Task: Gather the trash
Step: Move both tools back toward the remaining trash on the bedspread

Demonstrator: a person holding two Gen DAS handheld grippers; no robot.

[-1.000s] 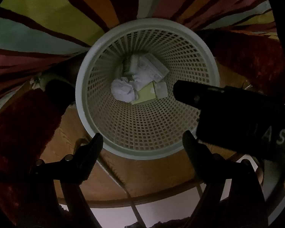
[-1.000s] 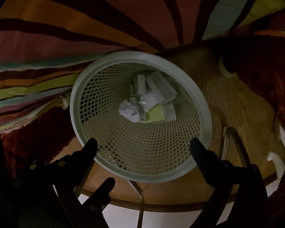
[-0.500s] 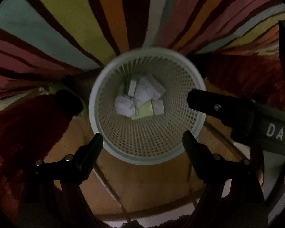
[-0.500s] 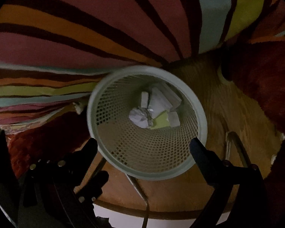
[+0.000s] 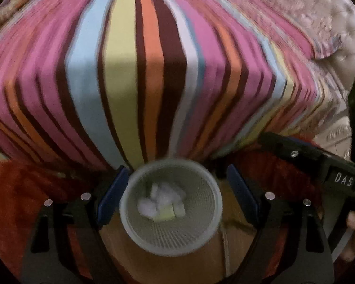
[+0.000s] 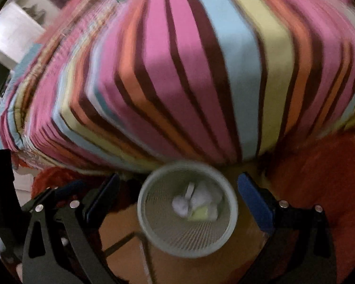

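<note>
A white mesh wastebasket (image 5: pixel 135 227) stands on the wooden floor below me, with crumpled white paper (image 5: pixel 163 198) and a yellow scrap inside. It also shows in the right wrist view (image 6: pixel 153 234), with the paper (image 6: pixel 196 201) at its bottom. My left gripper (image 5: pixel 175 189) is open and empty, high above the basket. My right gripper (image 6: pixel 177 194) is open and empty too, also high above it. The right gripper shows at the right edge of the left wrist view (image 5: pixel 303 156). Both views are motion-blurred.
A bed with a bright striped cover (image 5: pixel 139 71) fills the upper part of both views (image 6: pixel 201 71). A red shaggy rug (image 5: pixel 14 189) lies on both sides of the basket. A tufted headboard (image 5: pixel 338 30) is at the far right.
Both grippers have risen well above the basket, which now looks much smaller. The bed top has come into view and the scene is brighter.
</note>
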